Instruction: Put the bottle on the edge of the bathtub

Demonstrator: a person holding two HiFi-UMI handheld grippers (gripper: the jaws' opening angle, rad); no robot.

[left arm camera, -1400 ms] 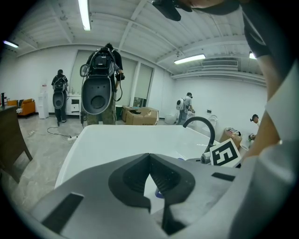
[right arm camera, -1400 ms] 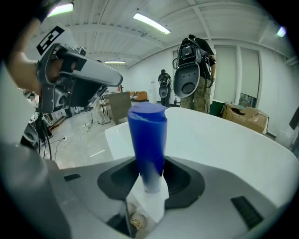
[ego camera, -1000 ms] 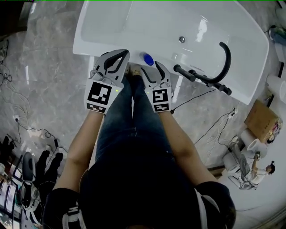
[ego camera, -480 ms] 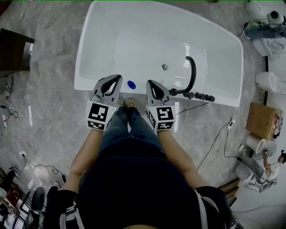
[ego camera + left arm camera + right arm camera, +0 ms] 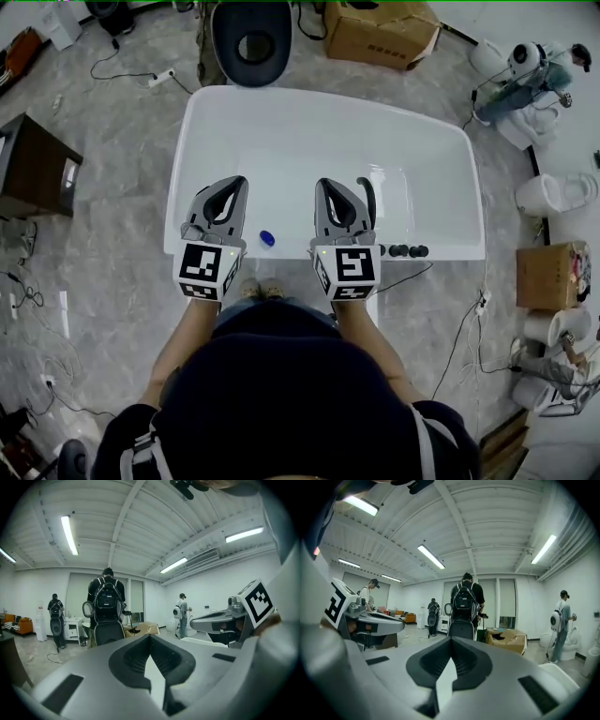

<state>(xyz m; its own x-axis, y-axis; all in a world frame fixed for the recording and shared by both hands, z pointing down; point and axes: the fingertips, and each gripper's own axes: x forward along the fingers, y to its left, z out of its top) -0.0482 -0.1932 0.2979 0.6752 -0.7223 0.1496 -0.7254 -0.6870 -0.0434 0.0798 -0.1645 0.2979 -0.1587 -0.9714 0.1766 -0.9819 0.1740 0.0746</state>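
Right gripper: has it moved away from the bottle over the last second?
Yes. The right gripper has drawn rightward from the bottle on the bathtub rim: earlier right beside it, now apart, shut, near the faucet.

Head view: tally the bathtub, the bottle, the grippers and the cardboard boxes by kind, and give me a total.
Bathtub: 1
Bottle: 1
Grippers: 2 (left gripper, right gripper)
Cardboard boxes: 2
Total: 6
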